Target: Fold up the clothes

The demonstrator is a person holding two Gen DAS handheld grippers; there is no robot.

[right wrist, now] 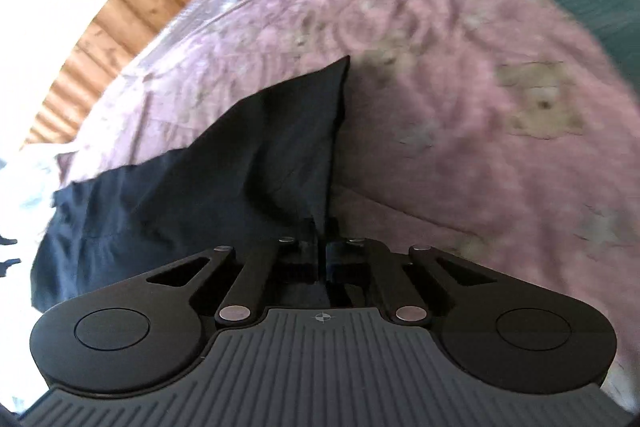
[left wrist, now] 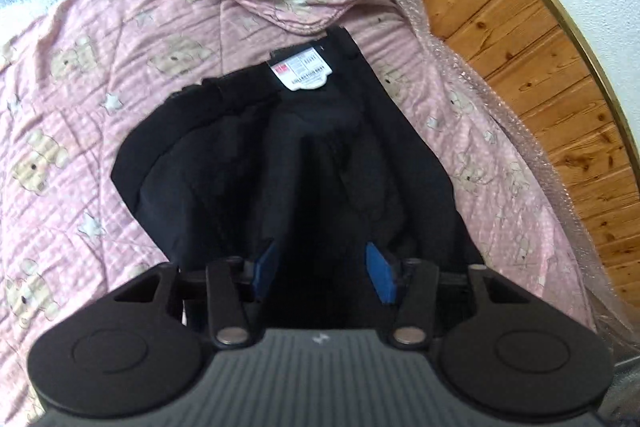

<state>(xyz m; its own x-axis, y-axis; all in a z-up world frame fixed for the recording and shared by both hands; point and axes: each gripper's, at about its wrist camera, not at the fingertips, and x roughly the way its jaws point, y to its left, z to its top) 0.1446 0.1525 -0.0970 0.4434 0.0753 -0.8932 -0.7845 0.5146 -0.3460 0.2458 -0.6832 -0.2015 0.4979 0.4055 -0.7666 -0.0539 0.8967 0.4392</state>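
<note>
A pink quilted blanket [left wrist: 80, 99] printed with cream teddy bears and white stars is spread across most of the left wrist view, and it fills the right half of the right wrist view as well, though blurred there. Its far corner is turned back on itself. Beyond that edge, clear bubble wrap [left wrist: 452, 67] is draped, and behind it a wall of knotty wooden planks [left wrist: 532, 83] is seen, bordered by a brass-coloured strip.

On the blanket a black garment [left wrist: 280, 155] is laid, rumpled, with its waistband end away from the left camera. A white label [left wrist: 302, 71] with a small red patch is sewn at that end and faces upward; its print is too small to be read.

The left gripper [left wrist: 322, 267] is held low over the near edge of the garment, its blue-padded fingers [left wrist: 380, 277] spread wide apart with dark cloth between and beneath them; whether the cloth is touched cannot be told.

In the right wrist view the right gripper [right wrist: 320, 251] is closed tight on a fold of the black garment, and the cloth is drawn up from the jaws into a pointed corner standing above the blanket.
</note>
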